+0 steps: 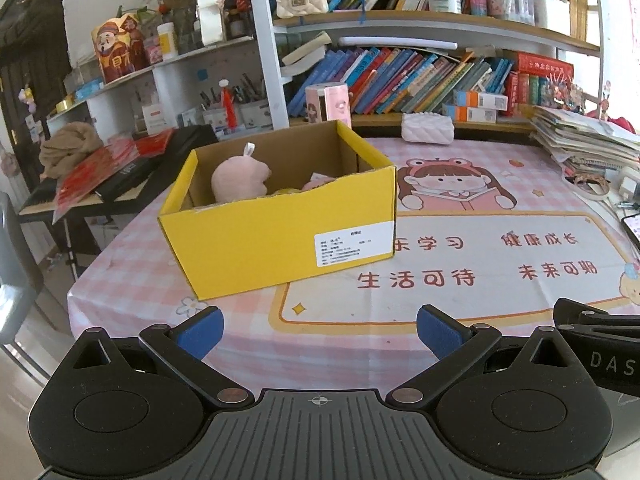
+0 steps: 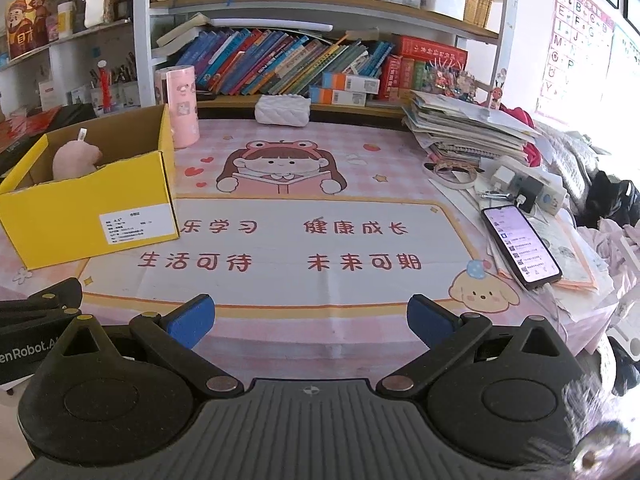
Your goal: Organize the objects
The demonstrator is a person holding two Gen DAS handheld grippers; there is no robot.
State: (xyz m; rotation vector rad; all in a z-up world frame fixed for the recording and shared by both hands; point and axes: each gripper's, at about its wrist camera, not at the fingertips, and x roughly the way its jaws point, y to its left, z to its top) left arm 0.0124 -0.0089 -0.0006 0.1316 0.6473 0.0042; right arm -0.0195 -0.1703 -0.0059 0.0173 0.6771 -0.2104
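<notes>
Claws both spread wide and empty: left gripper (image 1: 320,330), right gripper (image 2: 310,320). Pink plush (image 1: 239,179) sitting inside yellow box (image 1: 280,240) on table (image 2: 320,288).

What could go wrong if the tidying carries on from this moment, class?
1. The phone lies on loose papers by the table's right edge; a sweeping right tool could knock it off.
2. The yellow box sits near the left corner; pushing it with the left tool might tip it over.

Mat centre (image 2: 320,240) free, yellow box (image 2: 88,216) left, phone (image 2: 520,248) seemingly right
</notes>
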